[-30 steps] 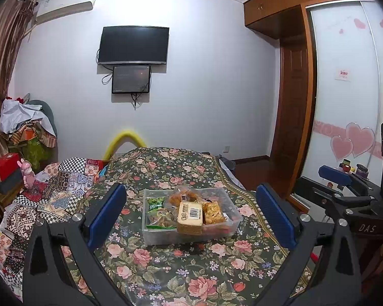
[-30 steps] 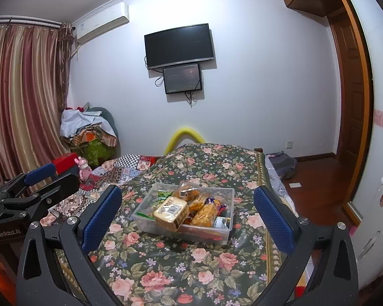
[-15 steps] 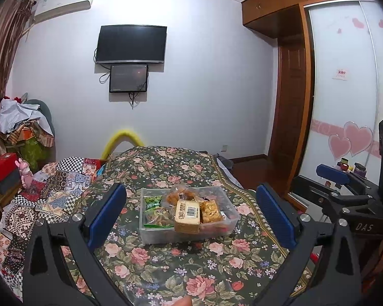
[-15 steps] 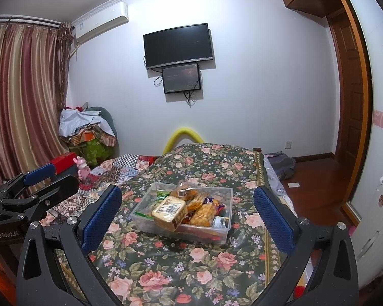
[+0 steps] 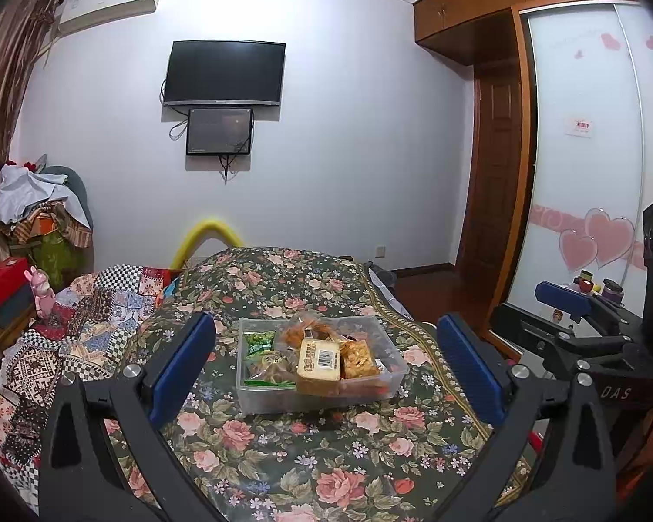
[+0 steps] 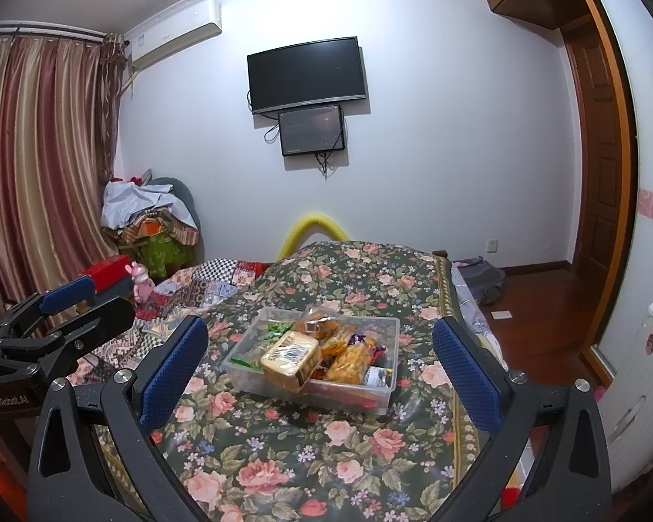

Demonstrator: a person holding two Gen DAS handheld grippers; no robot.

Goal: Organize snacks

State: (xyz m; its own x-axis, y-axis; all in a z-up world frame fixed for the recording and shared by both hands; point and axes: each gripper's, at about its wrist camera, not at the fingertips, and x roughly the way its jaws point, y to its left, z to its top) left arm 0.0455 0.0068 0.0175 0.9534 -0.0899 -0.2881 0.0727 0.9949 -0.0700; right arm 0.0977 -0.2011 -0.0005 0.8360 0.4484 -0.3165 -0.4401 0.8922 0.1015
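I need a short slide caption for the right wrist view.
Open right gripper faces a clear bin of snacks on a floral bedspread.

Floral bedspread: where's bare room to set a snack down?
Free: floral bedspread between the clear bin and both open tongs, and beyond the bin toward the yellow tube. Crowded: the bin itself, heaped with snack packets.

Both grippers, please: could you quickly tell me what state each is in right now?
Left gripper: open, holding nothing.
Right gripper: open, holding nothing.
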